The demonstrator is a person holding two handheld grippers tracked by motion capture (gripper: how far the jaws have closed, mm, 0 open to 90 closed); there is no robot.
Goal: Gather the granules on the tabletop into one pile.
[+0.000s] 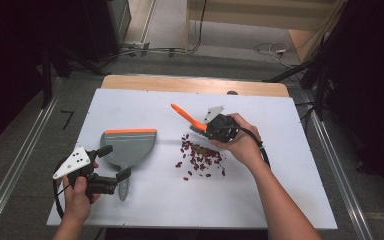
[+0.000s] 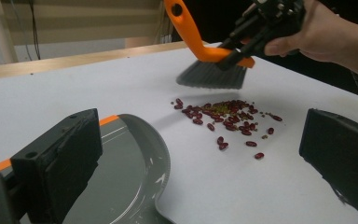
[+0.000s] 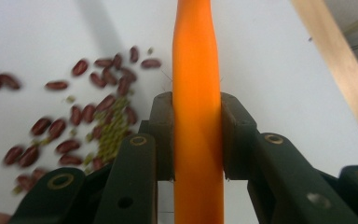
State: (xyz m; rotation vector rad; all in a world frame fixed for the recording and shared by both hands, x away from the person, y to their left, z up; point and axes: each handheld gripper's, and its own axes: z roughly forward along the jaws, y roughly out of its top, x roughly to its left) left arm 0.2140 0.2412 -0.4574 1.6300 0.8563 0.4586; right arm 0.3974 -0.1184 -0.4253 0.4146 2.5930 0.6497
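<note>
Over the beans: my right gripper (image 1: 211, 129) clenches the orange brush (image 1: 187, 117), wrist tilted down.
By dustpan (image 1: 128, 146): my left gripper (image 1: 114, 162) level, jaws released.

You are working in a lab or recording room, not a home: a white board (image 1: 145, 200) lies on a wooden table (image 1: 190, 84), metal rails (image 1: 10, 170) run along the grey floor on both sides, loose cables (image 1: 270, 49) trail behind, and dark stands (image 1: 325, 65) flank it.
</note>
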